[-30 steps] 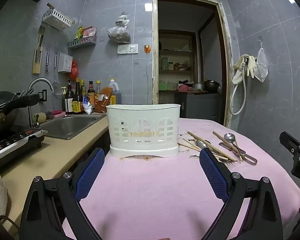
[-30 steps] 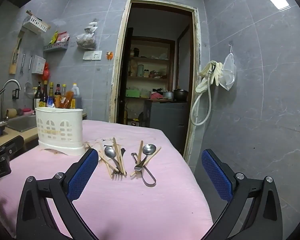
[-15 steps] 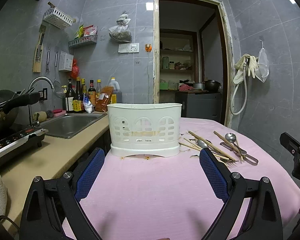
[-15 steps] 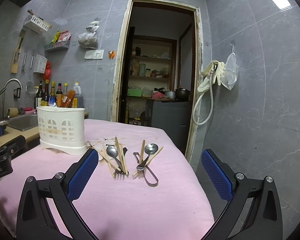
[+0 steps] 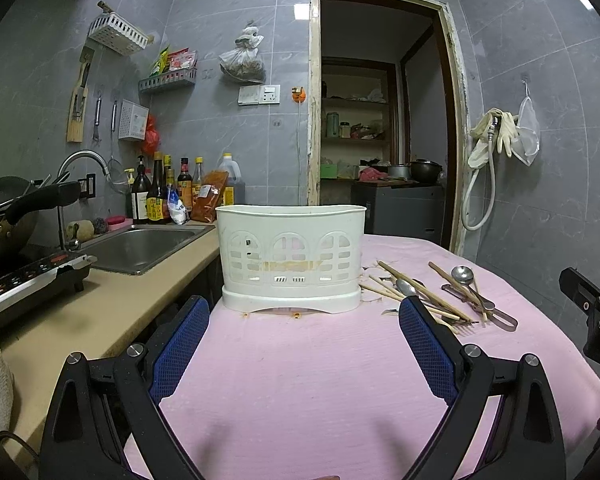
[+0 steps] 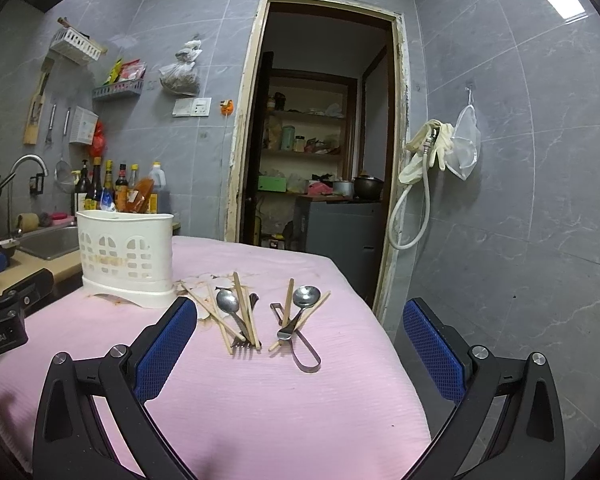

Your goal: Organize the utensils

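We see the white utensil caddy point(image 5: 291, 258) standing at twelve o'clock on the pink cloth point(image 5: 320, 380), its inside hidden from us. Chopsticks, spoons and a fork point(image 6: 256, 316) lie loose at its three o'clock. Our left gripper point(image 5: 302, 344) and right gripper point(image 6: 300, 344) gape wide, holding nothing.

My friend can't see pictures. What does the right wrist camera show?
A pile of loose chopsticks, spoons and a fork lies on a pink tablecloth, just right of a white utensil caddy. The open right gripper hovers in front of them, holding nothing, in a grey-tiled kitchen.
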